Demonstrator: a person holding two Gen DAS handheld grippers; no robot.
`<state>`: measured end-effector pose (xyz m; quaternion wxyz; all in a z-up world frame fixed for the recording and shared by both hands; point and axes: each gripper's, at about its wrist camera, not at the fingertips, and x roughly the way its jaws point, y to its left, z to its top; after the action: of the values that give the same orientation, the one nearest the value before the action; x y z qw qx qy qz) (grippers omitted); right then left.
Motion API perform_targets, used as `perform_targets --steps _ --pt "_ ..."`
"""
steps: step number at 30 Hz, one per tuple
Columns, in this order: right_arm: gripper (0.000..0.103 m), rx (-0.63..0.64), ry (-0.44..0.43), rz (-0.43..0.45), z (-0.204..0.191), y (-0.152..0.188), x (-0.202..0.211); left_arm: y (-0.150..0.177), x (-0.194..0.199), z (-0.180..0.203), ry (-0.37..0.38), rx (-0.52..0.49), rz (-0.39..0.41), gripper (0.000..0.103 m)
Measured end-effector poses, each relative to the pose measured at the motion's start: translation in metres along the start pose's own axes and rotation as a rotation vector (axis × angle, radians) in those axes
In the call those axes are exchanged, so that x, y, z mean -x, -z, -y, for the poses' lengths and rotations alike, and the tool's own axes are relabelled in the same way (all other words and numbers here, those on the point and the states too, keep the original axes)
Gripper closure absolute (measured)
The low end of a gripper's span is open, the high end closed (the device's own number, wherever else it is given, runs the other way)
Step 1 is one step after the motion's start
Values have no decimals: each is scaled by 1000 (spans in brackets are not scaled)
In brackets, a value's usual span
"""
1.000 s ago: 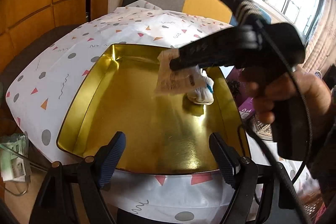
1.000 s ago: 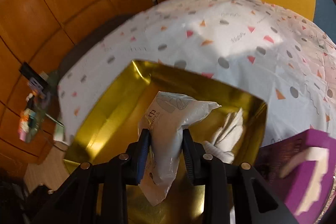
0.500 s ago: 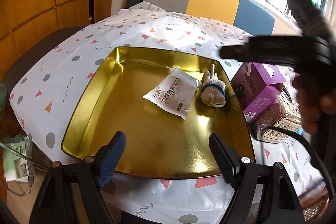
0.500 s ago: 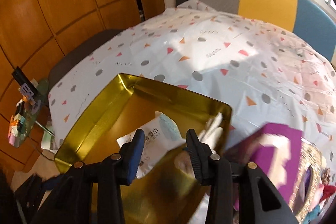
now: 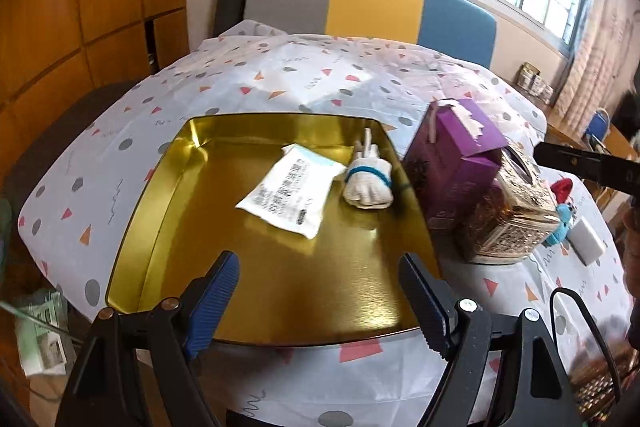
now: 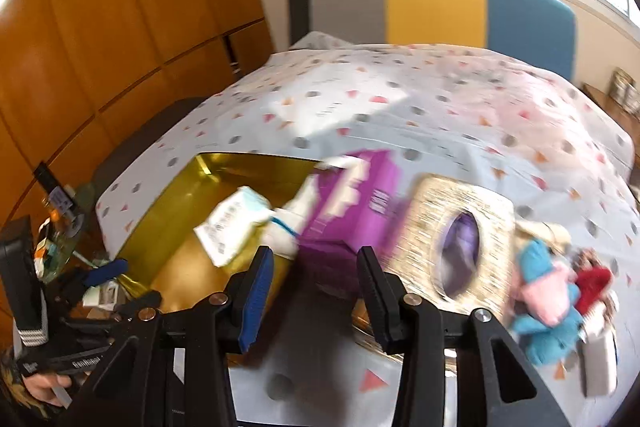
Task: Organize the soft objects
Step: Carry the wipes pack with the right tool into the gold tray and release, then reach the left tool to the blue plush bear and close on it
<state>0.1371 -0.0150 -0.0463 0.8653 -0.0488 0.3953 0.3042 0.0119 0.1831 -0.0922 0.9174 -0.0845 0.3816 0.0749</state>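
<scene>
Both the left gripper (image 5: 320, 291) and the right gripper (image 6: 316, 291) hang empty with jaws apart, the right's having just been opening, while the white packet (image 5: 290, 195) and rolled glove (image 5: 368, 183) lie side by side in the gold tray (image 5: 160, 211).

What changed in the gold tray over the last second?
The right gripper let go of the white packet, its jaws just opening, now empty, and pulled away to the right. The packet now lies in the gold tray beside the rolled glove, which stayed put. The left gripper stayed open.
</scene>
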Motion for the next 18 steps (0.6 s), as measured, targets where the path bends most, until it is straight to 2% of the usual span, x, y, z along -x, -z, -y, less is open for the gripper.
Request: perform_targets --steps 3,9,18 --pt "60 -55 55 17 29 13 15 -1 1 11 8 -29 3 21" --pt "60 -116 128 31 64 29 30 -4 2 35 36 -90 1 21" --pt "60 -250 297 37 133 55 50 -4 0 75 89 -187 -3 21"
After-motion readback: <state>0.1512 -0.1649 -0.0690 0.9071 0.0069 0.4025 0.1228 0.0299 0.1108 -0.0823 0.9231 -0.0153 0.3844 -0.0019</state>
